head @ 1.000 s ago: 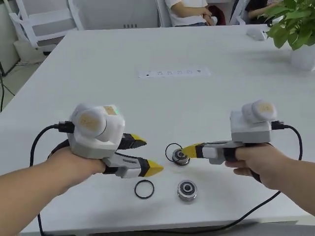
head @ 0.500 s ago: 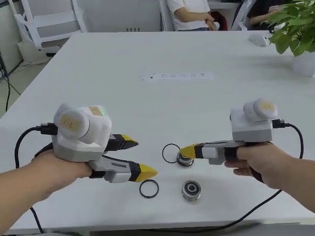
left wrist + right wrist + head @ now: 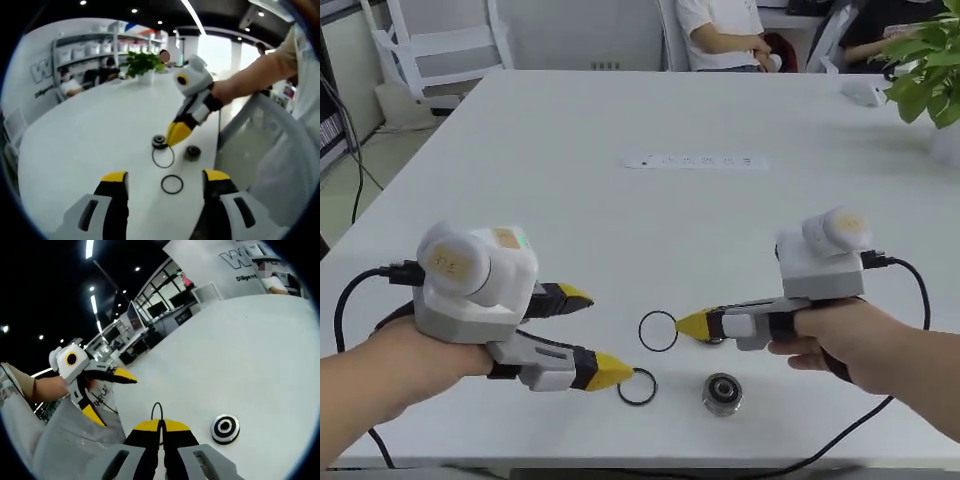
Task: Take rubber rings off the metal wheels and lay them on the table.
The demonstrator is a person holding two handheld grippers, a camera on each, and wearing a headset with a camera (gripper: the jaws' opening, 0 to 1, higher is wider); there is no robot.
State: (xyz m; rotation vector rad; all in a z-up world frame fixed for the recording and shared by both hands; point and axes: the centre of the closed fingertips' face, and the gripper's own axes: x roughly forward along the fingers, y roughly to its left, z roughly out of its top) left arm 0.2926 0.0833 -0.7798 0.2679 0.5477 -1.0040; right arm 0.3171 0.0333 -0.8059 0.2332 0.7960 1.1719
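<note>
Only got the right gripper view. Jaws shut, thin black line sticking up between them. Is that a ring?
Observer: Yes. In the left gripper view the right gripper pinches a rubber ring, a whole loop sticking out from its tip.
Operator: Any rings down already?
Observer: One loose ring lies flat on the table, by the lower jaw of the left gripper.
Operator: I see one wheel. More?
Observer: Two. A far wheel sits beside the right gripper's tip; a near wheel sits closer to the table's front edge.
</note>
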